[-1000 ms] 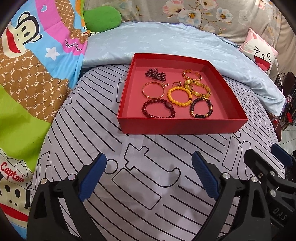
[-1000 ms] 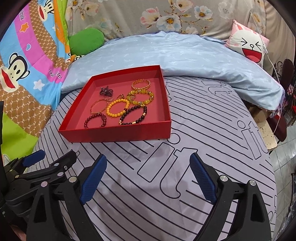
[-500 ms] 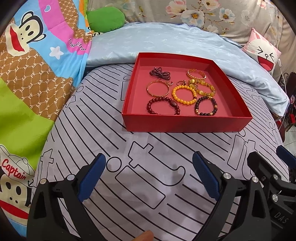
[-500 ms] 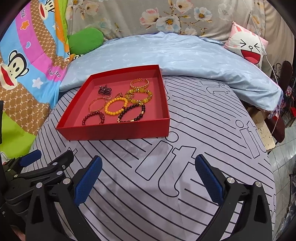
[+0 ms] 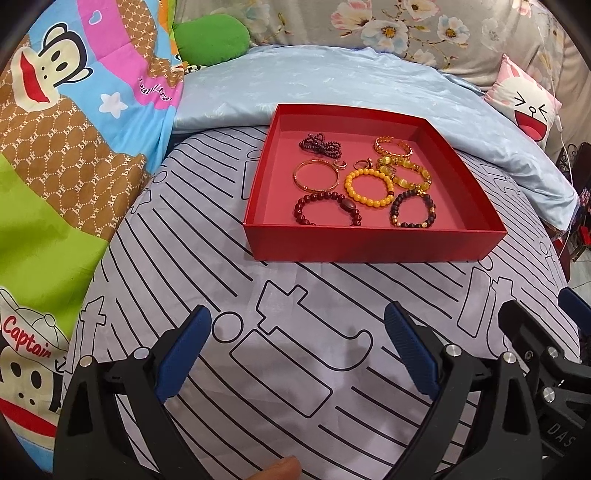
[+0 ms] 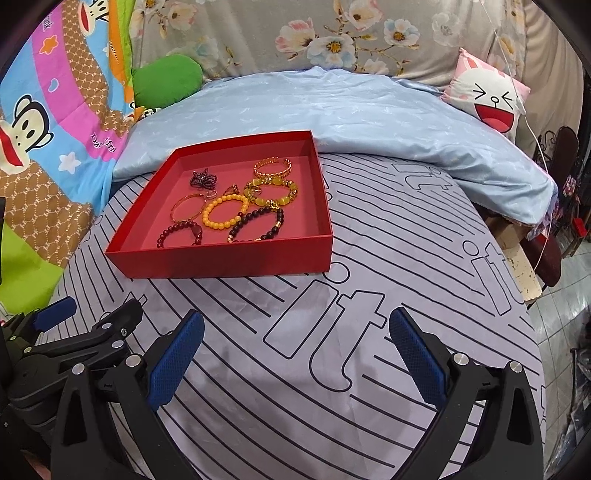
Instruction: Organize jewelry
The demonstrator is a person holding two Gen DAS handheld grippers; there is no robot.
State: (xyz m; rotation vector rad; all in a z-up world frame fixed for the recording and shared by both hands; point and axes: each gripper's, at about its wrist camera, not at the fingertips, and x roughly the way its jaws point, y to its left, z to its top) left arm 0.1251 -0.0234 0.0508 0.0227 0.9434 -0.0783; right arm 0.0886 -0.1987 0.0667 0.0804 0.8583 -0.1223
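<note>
Both the left gripper (image 5: 297,354) and right gripper (image 6: 297,356) are wide open and empty, near the tray (image 5: 373,243). Bracelets (image 5: 368,187) inside look light and slippery; better to pinch 1 bead strand.

Bed surface: grey sheet (image 6: 369,258) printed with black stripes and outlined letter shapes. Far edge: pale blue quilt (image 6: 332,114), folded lengthwise. Behind: grey floral fabric (image 6: 332,33) as backdrop. Left side: cartoon-monkey blanket (image 5: 66,129) in blue, pink, brown and green panels. Upper left: green cushion (image 5: 210,40), partly tucked against the quilt. Upper right: pink-and-white laughing-face cushion (image 6: 487,96); thin white cable (image 6: 532,140) hanging beside it. Lower right, beyond the bed edge: pale tiled floor (image 6: 565,295). Lighting even, soft shadows on the sheet.
</note>
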